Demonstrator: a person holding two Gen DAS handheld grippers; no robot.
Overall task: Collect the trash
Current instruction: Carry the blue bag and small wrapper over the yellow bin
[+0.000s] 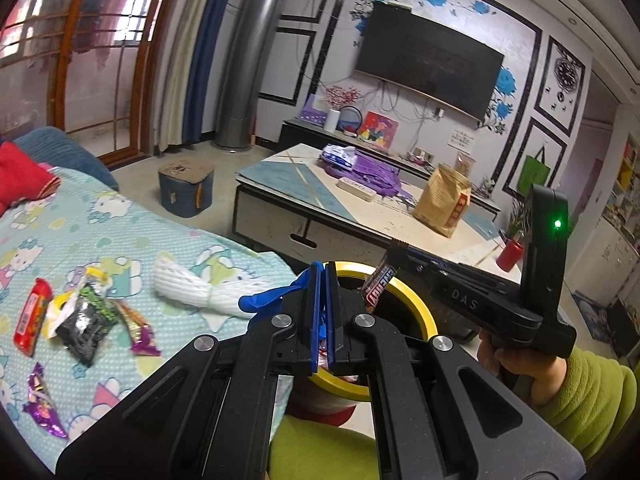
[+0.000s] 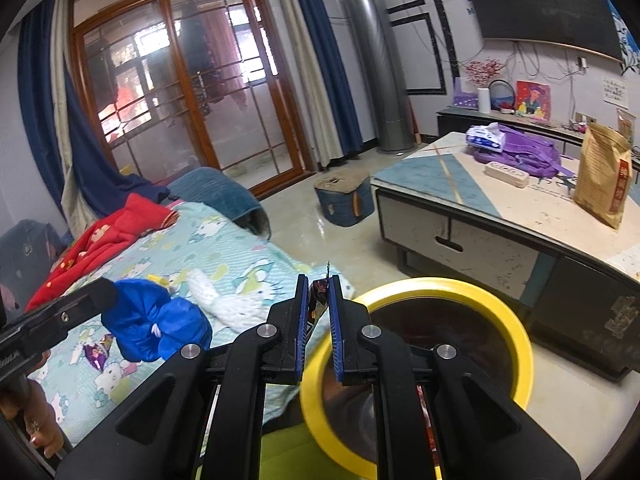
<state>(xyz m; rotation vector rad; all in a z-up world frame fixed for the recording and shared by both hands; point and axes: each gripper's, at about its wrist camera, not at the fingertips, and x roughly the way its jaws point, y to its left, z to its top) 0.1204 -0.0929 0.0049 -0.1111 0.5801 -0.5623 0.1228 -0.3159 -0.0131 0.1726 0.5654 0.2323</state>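
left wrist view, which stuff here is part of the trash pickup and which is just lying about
Part of the job:
- blue crumpled piece in the left gripper
- candy wrapper in the right gripper
- yellow-rimmed bin
- wrappers on the bed sheet
- white foam net

Just lying about:
- purple backpack
- brown paper bag
- red garment
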